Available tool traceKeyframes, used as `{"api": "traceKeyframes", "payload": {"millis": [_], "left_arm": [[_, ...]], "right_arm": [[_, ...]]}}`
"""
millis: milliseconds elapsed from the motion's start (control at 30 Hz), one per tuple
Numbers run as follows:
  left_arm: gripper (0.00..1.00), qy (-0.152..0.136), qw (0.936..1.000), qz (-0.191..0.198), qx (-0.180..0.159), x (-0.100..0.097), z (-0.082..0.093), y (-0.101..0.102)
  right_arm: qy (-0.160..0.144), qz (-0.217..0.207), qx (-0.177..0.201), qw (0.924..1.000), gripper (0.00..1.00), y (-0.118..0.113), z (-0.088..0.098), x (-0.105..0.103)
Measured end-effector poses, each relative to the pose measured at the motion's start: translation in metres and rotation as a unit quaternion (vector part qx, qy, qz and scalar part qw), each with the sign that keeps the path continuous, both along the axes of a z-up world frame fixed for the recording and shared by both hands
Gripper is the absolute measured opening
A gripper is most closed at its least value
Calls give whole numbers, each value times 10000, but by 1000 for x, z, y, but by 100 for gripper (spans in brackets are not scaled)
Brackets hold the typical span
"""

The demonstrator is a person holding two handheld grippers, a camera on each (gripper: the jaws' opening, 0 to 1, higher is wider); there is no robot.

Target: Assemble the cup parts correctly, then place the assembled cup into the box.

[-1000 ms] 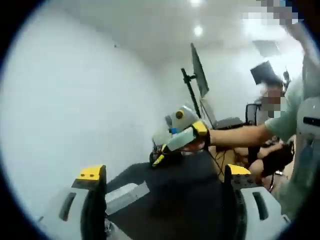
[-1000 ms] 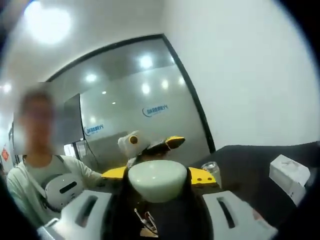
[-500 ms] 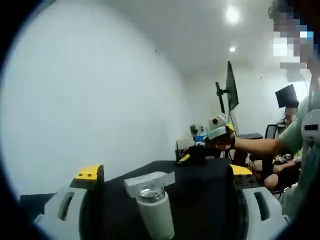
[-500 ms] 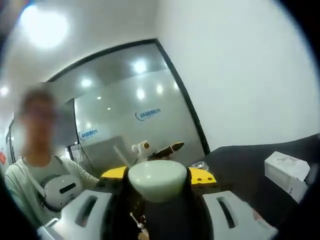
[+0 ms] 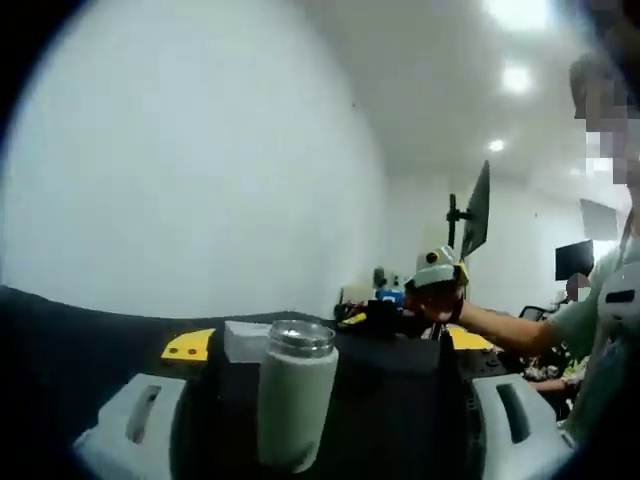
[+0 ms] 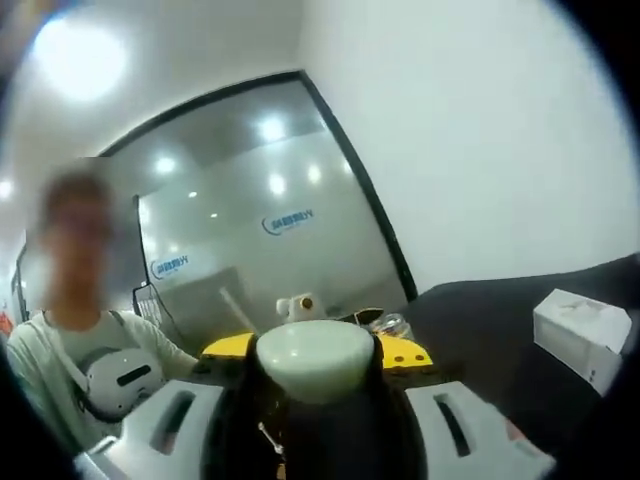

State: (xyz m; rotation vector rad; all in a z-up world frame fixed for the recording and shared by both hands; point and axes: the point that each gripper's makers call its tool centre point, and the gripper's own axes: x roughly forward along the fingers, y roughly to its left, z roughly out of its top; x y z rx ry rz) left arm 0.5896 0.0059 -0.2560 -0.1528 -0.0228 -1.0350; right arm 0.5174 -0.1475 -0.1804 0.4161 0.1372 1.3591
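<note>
Counts first: 1 cup body [image 5: 295,400], 1 lid [image 6: 313,358], 1 white box [image 6: 585,335], 2 grippers, 1 monitor [image 5: 475,212] on a stand at the far end of the room.

Left gripper view: the left gripper [image 5: 325,395] has its jaws rising from the bottom edge, yellow-tipped, w/ a wide gap between them. The cup body stands upright in that gap, nearer the jaw at view-left (grey-green sleeve, metal rim, mouth uncovered). Whether either jaw touches it, can't tell; it looks to stand free on the black table [image 5: 90,330]. Just behind the cup's rim lies a white box [image 5: 245,340] on the same tabletop. Further back, toward view-right, the right gripper [image 5: 375,318] is held by a person's hand [image 5: 432,300], forearm reaching in from the right edge; it sits well beyond the cup, apart from it.

Right gripper view: the jaws are narrow and clamped on the lid, a pale rounded dome seated between the two yellow tips, filling the lower middle. Past the lid, small and distant, the cup body [image 6: 392,325] shows as a metal-rimmed top just right of the lid's upper edge, w/ the left gripper [image 6: 330,312] around it. White box lies on the black table [image 6: 500,320] at view-right, well apart from lid and jaws. A person in a pale shirt [image 6: 70,350] stands at view-left, a frosted glass wall [image 6: 260,230] behind.
</note>
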Motion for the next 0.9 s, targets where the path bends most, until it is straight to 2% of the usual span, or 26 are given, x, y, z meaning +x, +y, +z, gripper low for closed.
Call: {"api": "traceKeyframes", "payload": {"millis": [67,133,200,233,300,467,700,900], "left_arm": [[69,59,9999,-103,104,-1,-9,-6],[74,162,9997,-194,26,1,-14,-10],[80,152,9996,-172,185,6,-22,-12],[79,160,9994,-167,275,8,-26,-13],[79,221,9993,-163,251,15,-30,-14],[73,272,9987,-171,384,25,-40,-22],[69,322,9984,-301,342,23,-44,-37],[60,267,9981,-356,417,27,-47,-38]], "right_arm": [[-9,-27,6,10000,42,1,-1,2],[-43,-61,-9,10000,42,4,-2,4],[-76,-76,-22,9999,42,6,-3,5],[-102,-81,-42,9999,42,8,-3,4],[-176,-177,-137,9996,42,12,-6,7],[-261,-325,-218,9989,42,18,-11,13],[-261,-254,-284,9989,42,24,-16,13],[-242,-224,-318,9990,42,25,-19,14]]}}
